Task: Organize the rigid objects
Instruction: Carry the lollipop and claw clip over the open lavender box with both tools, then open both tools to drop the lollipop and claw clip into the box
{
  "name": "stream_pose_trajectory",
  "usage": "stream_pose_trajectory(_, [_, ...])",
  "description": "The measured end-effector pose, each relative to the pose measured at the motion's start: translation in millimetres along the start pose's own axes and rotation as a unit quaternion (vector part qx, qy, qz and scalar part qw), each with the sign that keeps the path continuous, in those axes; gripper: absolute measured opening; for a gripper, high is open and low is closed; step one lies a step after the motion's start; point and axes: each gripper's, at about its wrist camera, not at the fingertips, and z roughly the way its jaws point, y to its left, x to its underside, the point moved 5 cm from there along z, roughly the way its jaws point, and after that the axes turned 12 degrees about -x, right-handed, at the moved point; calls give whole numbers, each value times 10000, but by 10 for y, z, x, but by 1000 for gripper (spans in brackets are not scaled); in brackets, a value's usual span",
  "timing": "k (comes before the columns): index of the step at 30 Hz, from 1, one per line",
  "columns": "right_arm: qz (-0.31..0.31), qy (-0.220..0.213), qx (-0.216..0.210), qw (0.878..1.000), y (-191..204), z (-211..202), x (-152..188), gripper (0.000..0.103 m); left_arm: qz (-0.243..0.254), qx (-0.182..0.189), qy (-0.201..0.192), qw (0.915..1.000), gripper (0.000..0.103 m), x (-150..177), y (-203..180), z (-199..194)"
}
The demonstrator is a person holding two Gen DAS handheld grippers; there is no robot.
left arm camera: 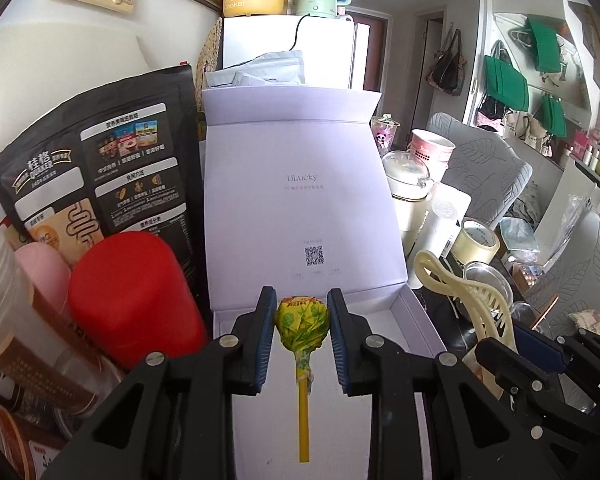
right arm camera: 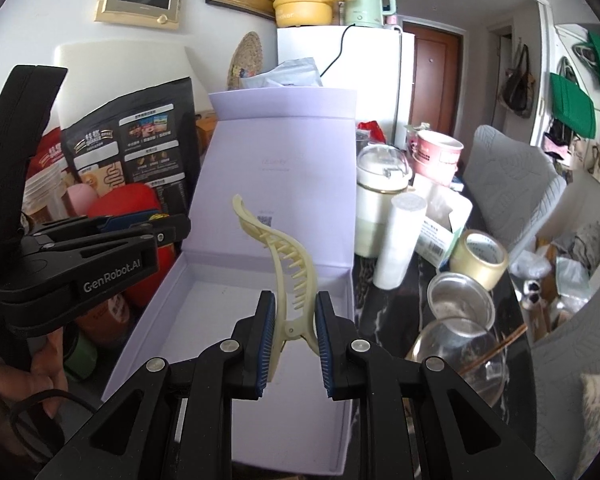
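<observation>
My left gripper (left arm camera: 302,320) is shut on a lollipop (left arm camera: 301,326) with a yellow-green wrapper and a yellow stick, held over the tray of the open lavender box (left arm camera: 418,312). My right gripper (right arm camera: 294,324) is shut on a cream hair claw clip (right arm camera: 286,264), held upright above the same box (right arm camera: 160,292). The clip also shows at the right of the left wrist view (left arm camera: 468,300). The left gripper shows at the left of the right wrist view (right arm camera: 100,248). The box lid (left arm camera: 300,184) stands upright behind the tray.
A red jar (left arm camera: 136,296), a pink bottle (left arm camera: 44,268) and a black oatmeal bag (left arm camera: 100,168) stand left of the box. To its right are a white kettle (right arm camera: 380,200), a paper roll (right arm camera: 400,236), a tape roll (right arm camera: 480,256), a steel cup (right arm camera: 460,300) and a glass bowl (right arm camera: 456,356).
</observation>
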Motion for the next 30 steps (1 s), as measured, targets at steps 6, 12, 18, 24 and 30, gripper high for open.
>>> stream_pose_trajectory(6, [88,38,113,9999,-93,128,-28,20,57,-6,128,9999,26,23,-35,152])
stream_pose_trajectory(12, [174,140,149,9996,-184,270,8,20,132,-78,280,9995,26,73,-29,298])
stream_pose_trajectory(18, [148,254,138,9995,-188,387,25,20,175,-74,368,9991,26,106,-47,385])
stream_pose_trajectory(24, [158,313,170,9992,-208,443,41,20,230,-81,461,9986,26,112,-67,436])
stream_pose_trajectory(30, [219,401,213,9987,-242,503,72,20,241,-80,550,9982,26,132,-108,499])
